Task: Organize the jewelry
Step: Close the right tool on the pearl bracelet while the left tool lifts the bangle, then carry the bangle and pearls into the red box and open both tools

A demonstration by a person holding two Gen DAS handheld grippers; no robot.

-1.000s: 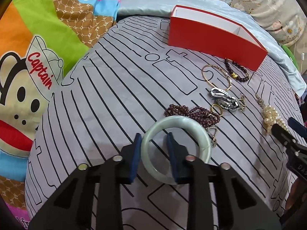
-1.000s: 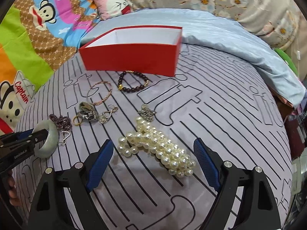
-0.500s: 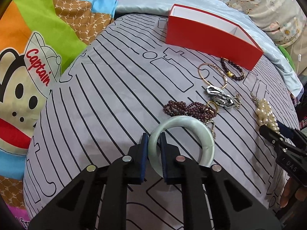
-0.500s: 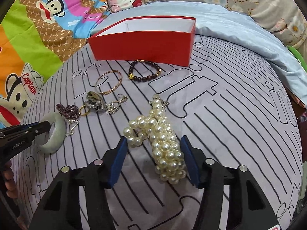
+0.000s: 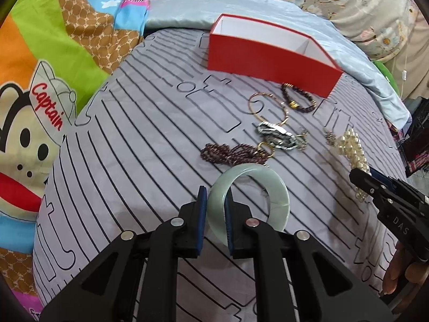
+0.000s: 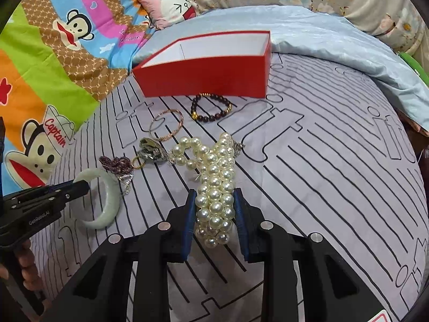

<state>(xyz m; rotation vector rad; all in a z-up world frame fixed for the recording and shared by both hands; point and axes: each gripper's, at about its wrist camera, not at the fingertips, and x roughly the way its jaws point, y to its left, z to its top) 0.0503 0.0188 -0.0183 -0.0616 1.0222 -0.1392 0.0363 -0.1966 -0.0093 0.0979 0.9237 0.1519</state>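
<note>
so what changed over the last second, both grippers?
The left gripper closed on the near rim of the jade bangle and holds it. The right gripper came from wide open around the pearl bracelet; its jaws are closing, pads at the pearls' sides. The red box and the other jewelry stayed put.
</note>
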